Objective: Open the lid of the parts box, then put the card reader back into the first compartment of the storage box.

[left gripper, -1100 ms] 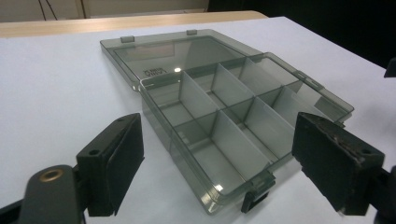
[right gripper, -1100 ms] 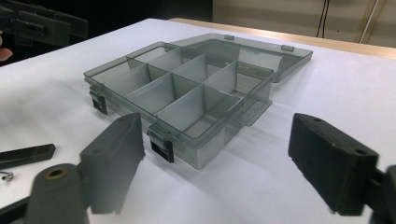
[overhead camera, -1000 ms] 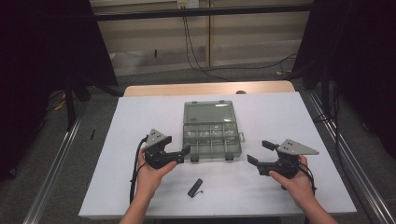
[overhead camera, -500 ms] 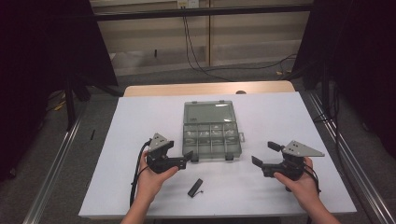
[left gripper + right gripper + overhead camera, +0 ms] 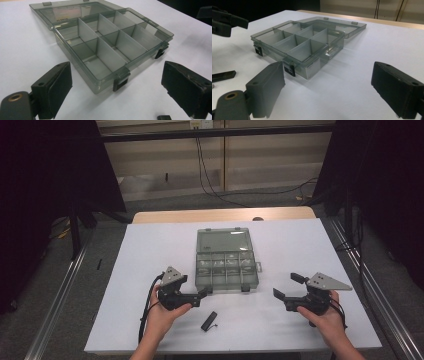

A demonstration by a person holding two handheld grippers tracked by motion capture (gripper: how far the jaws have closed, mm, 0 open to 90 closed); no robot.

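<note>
A smoky clear compartment box point(image 5: 227, 290) lies in the middle of the white table point(image 5: 150, 250), its lid folded flat behind it and its cells looking bare. My left gripper point(image 5: 201, 296) sits just short of the box's front left corner. Its jaws have just been opening and hold nothing; the left gripper view puts the box's front wall point(image 5: 82, 75) ahead of the left gripper point(image 5: 117, 75). My right gripper point(image 5: 288, 286) rests to the right of the box, open and empty. In the right gripper view, the box point(image 5: 312, 67) stands beyond the right gripper point(image 5: 329, 72).
A small black stick-shaped piece point(image 5: 209, 321) lies near the table's front edge, between the hands; it is the black piece point(image 5: 223, 75) at the left of the right gripper view. Dark curtains and rails flank the table. Cables hang behind it.
Both hands have drifted slightly toward the table's near edge. The left gripper's jaws stand a little wider. The box and the black piece have not moved.
</note>
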